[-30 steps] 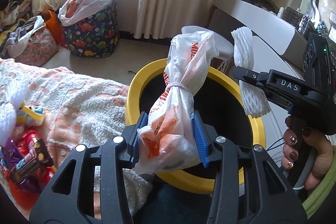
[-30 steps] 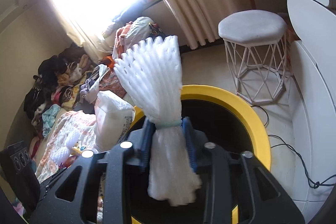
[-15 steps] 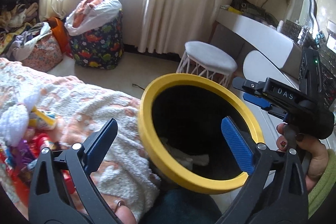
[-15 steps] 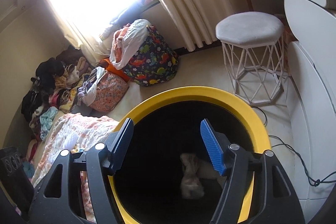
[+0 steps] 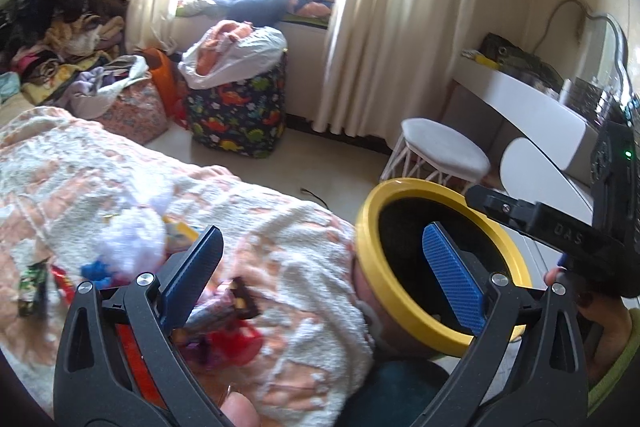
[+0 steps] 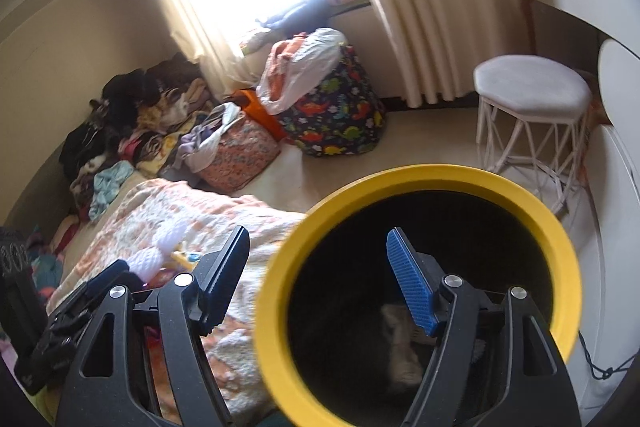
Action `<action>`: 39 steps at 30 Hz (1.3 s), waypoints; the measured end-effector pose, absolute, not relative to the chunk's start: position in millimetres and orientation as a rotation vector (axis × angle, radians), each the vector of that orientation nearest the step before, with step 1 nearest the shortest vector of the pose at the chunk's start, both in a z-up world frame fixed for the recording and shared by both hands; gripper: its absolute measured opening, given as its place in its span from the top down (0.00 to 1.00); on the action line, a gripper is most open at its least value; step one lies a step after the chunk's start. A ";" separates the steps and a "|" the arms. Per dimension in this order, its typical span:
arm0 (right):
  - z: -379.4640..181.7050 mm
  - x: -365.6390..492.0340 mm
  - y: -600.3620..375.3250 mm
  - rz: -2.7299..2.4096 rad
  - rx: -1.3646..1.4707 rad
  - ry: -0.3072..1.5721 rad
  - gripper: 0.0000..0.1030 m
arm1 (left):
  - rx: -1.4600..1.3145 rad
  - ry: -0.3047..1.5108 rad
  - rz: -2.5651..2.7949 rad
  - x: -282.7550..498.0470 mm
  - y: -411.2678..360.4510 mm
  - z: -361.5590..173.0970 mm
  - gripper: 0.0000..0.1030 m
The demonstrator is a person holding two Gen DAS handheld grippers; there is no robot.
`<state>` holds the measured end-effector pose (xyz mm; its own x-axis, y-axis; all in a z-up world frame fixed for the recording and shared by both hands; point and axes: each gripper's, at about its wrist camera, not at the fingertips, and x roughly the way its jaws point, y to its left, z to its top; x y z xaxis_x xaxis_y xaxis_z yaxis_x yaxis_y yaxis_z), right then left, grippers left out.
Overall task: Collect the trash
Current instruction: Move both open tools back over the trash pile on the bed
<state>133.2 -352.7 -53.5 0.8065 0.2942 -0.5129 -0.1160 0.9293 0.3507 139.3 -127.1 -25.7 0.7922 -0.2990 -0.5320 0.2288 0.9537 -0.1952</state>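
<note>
A black bin with a yellow rim (image 5: 400, 315) stands beside the bed; in the right wrist view its rim (image 6: 276, 283) fills the lower middle, and pale crumpled trash (image 6: 400, 343) lies at the bottom. My left gripper (image 5: 320, 231) is open wide and empty, over the bed's edge. Below it lie coloured wrappers (image 5: 236, 339) and a white foam net (image 5: 132, 239) on the blanket. My right gripper (image 6: 318, 233) straddles the bin's left rim. Its jaws are opening with nothing between them. The foam net (image 6: 160, 251) lies left of it.
A fluffy peach-and-white blanket (image 5: 304, 267) covers the bed. Behind stand a dinosaur-print basket (image 5: 240, 115), a floral bag (image 5: 132, 111), a clothes pile (image 6: 120, 131), a white stool (image 6: 532, 87) and a white desk (image 5: 532, 103). A hand (image 5: 600, 319) holds the right gripper.
The left gripper let go of the plastic bag and the right of the foam net; both now lie in the bin. Both sets of jaws opened and swung left toward the bed.
</note>
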 end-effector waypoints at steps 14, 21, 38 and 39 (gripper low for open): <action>-39.7 132.6 -270.5 0.376 0.190 0.627 0.31 | -0.196 0.547 -0.115 131.7 -45.2 -20.1 0.11; -35.3 142.0 -230.0 0.433 0.149 0.654 0.31 | -0.238 0.530 -0.044 123.0 -3.2 -20.0 0.11; -52.8 174.7 -150.1 0.522 0.135 0.781 0.31 | -0.355 0.558 0.121 118.1 90.9 -42.2 0.11; -55.4 177.1 -146.8 0.526 0.140 0.791 0.32 | -0.362 0.571 0.130 118.3 95.8 -45.6 0.11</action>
